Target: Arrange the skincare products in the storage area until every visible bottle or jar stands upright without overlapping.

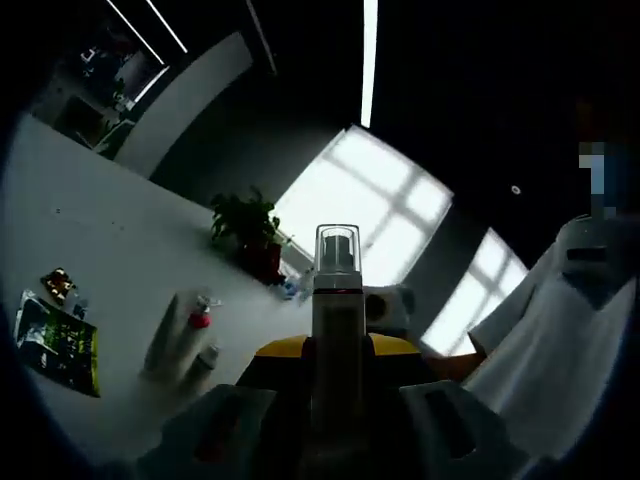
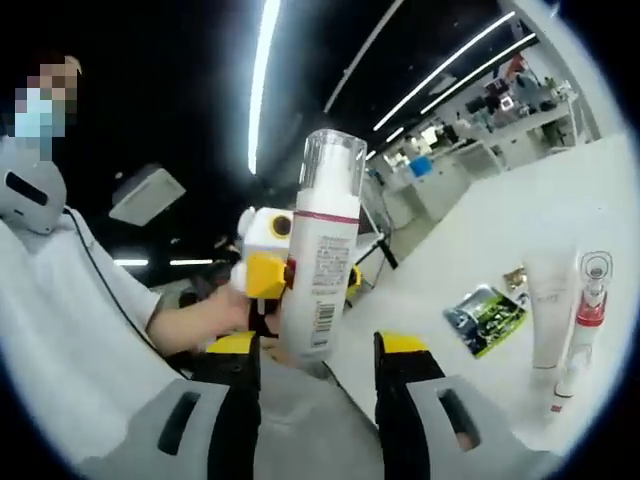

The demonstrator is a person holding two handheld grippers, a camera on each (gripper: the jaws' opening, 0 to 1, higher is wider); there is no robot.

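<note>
A white pump bottle (image 2: 318,250) with a clear cap and a red band was held in the air above the white worktop (image 1: 90,235), clamped low on its body by the left gripper (image 1: 337,400), whose fingers (image 1: 215,425) were closed against its sides. In the right gripper view the same bottle was seen gripped by the yellow-tipped left gripper, while the right gripper (image 2: 318,375) stood open just beneath it, its fingers (image 2: 400,380) well apart and holding nothing. The bottle's long axis ran along the left gripper's line of sight, cap pointing away from the hand and base toward it; in the right gripper view it stood nearly upright, leaning slightly. On the worktop a white tube (image 2: 548,305) and a slim bottle with a red collar (image 2: 585,320) stood side by side, with a green sachet (image 2: 487,317) lying near them and a potted plant (image 1: 250,232) further back. The step in hand was judged to be setting the bottle down upright; it would be done best by lowering it base first beside the standing pair, apart from them, with the axis kept vertical and the fingers opened only once the base rested flat.
</note>
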